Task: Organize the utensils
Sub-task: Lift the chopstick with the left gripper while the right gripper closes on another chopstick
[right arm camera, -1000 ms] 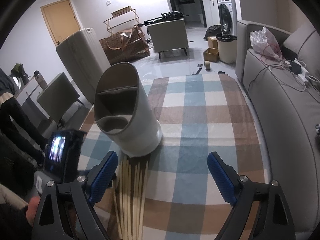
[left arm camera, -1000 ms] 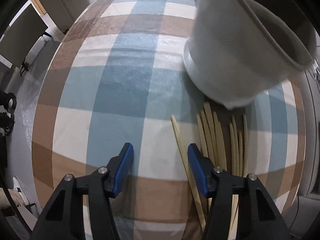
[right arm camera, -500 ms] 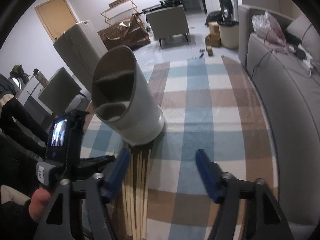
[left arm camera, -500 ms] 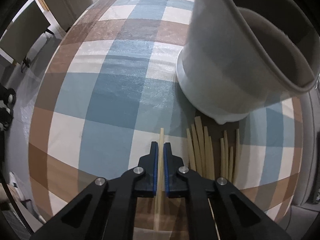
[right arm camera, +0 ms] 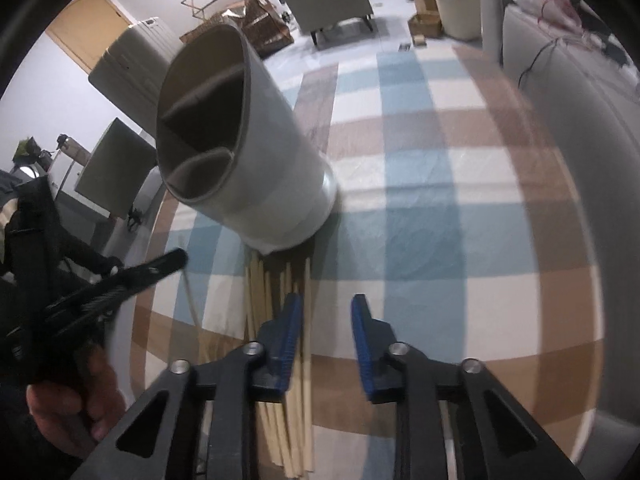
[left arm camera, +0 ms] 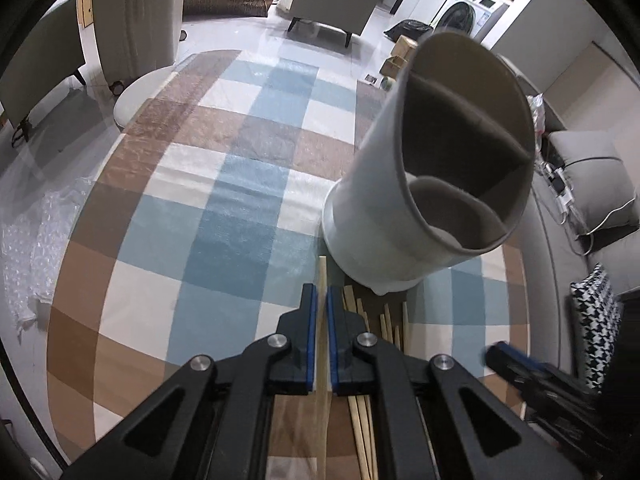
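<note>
A tall grey utensil holder point(left arm camera: 432, 168) with inner compartments stands on the checked tablecloth; it also shows in the right wrist view point(right arm camera: 244, 148). My left gripper point(left arm camera: 322, 304) is shut on one wooden chopstick point(left arm camera: 322, 276), lifted a little, its tip near the holder's base. Several more chopsticks point(right arm camera: 280, 380) lie in a bundle before the holder. My right gripper point(right arm camera: 326, 316) is open above the bundle's right edge, holding nothing. The left gripper point(right arm camera: 120, 280) appears at the left of the right wrist view.
The table point(left arm camera: 224, 208) carries a blue, brown and white checked cloth. A grey sofa point(left arm camera: 592, 184) with cushions runs along the right side. Chairs point(left arm camera: 36, 72) and a white stool point(left arm camera: 140, 92) stand at the far left edge.
My left gripper closed on one chopstick and raised it, tilting up toward the holder. My right gripper narrowed its opening and moved down and left over the bundle.
</note>
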